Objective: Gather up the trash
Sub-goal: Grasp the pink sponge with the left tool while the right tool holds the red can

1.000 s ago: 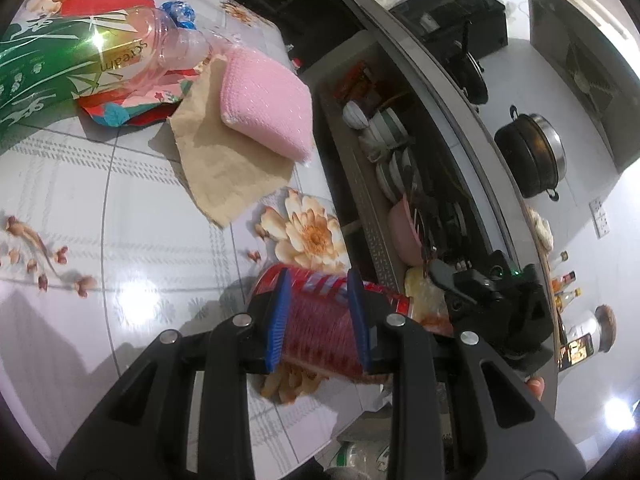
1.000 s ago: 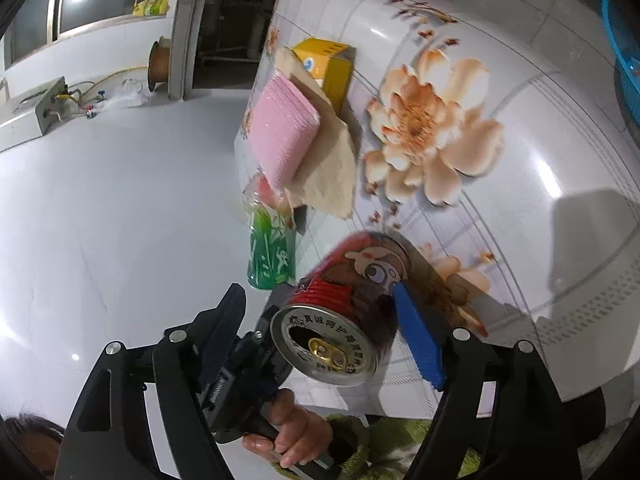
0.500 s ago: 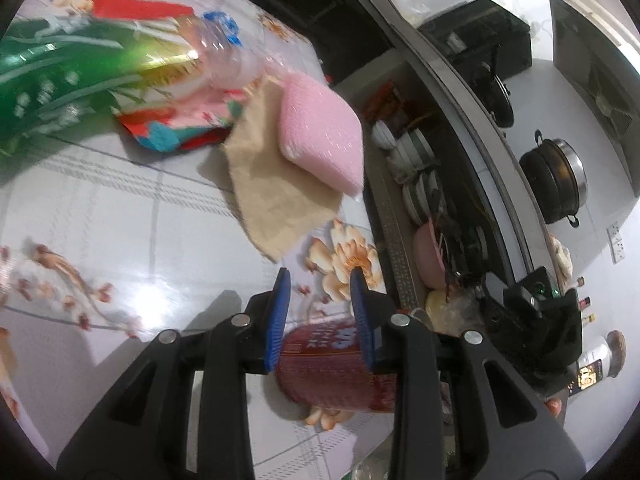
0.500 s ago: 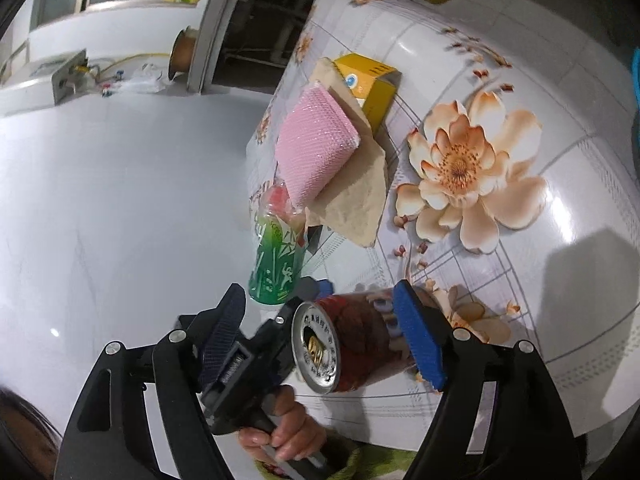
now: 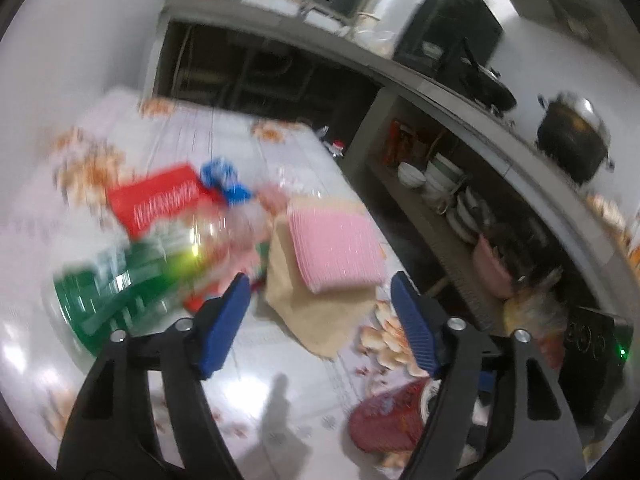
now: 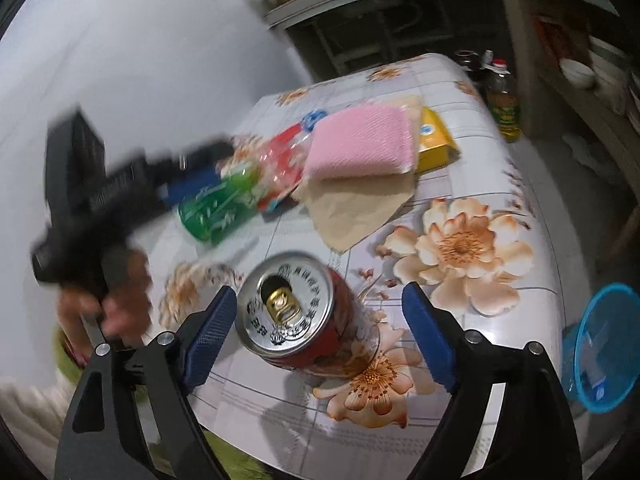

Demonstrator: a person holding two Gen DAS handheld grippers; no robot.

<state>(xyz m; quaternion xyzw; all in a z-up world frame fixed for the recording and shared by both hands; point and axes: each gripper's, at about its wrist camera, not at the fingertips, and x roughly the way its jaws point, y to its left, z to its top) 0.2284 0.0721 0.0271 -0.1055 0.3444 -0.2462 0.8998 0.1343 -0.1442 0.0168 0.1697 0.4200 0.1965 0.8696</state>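
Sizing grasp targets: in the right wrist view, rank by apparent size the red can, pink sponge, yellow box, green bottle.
1. Pink sponge and red can: alike; the can sits nearest the camera, so unsure.
2. Green bottle, blurred.
3. Yellow box, partly hidden behind the sponge.

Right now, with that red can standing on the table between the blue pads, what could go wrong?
The red can stands open-topped between the right gripper, whose jaws are opening and not pressing on it; a bump could tip it, and it might spill any dregs. It stands near the table's edge, so it might roll off. The left gripper, opening and empty, is blurred near the green bottle, so it may knock it.
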